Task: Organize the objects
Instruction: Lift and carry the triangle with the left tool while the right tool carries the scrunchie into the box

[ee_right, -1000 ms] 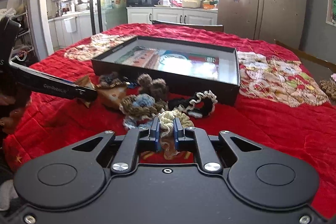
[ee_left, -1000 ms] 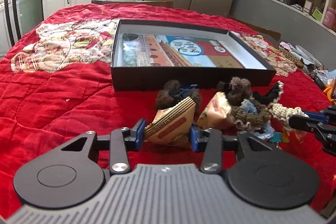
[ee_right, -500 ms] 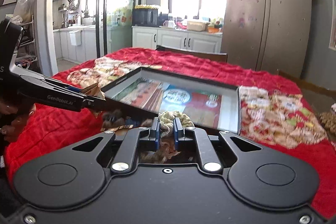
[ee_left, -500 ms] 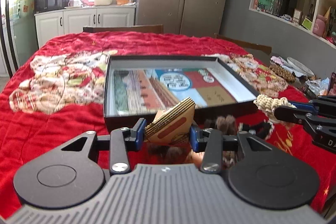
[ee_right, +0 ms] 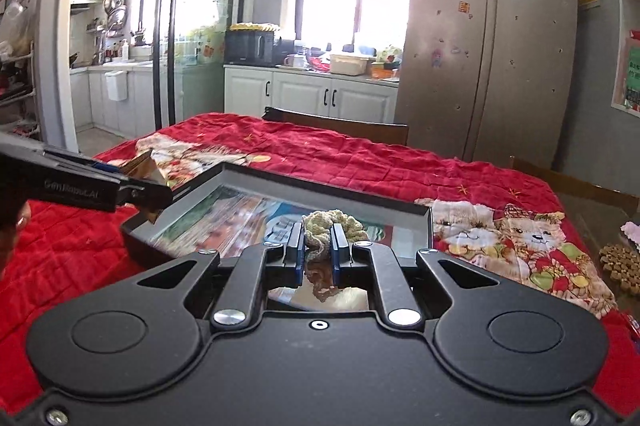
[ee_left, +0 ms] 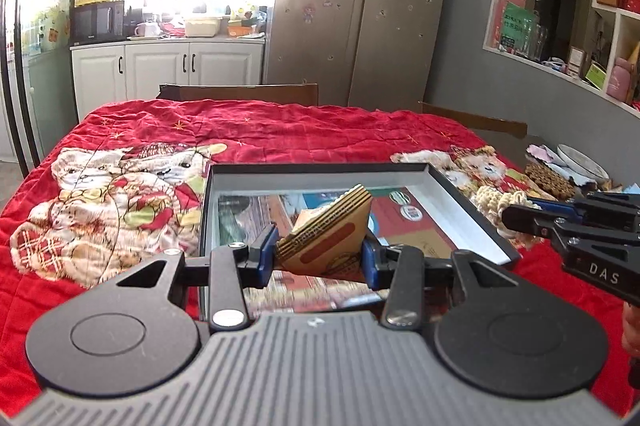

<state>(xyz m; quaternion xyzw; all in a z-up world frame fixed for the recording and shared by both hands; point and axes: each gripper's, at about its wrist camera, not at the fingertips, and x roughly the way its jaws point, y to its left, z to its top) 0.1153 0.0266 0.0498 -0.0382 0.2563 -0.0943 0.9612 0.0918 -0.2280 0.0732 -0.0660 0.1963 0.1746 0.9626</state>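
Room: I'm looking across a kitchen-dining space, with a tall fridge [ee_left: 360, 2] and white cabinets behind a worktop draped in a red quilted cloth [ee_left: 248, 130] printed with bears.
Box: a shallow black tray-like box [ee_left: 460, 194] lies open on the cloth, a printed picture sheet lining its floor; I take it as the place everything gets gathered.
Left claw: my left claw [ee_left: 320, 254] is clenched on a tan cardboard wedge [ee_left: 328, 238], one pad against each side so it stands tilted, stacked edge up.
Left pose: pitched gently downward, held above the box's near-left part, the wedge not touching the lining.
Right claw: my right claw [ee_right: 318, 246] is nearly closed, pinching a cream crochet scrunchie [ee_right: 332, 222] whose ruffles bulge above the pads.
Right pose: also angled slightly down, over the near half of the box; in the left view it reaches in across the box's right wall.
Why both carry: one piece in each hand lets me drop two at once.
Next, I judge: lower, then release inside the walls.
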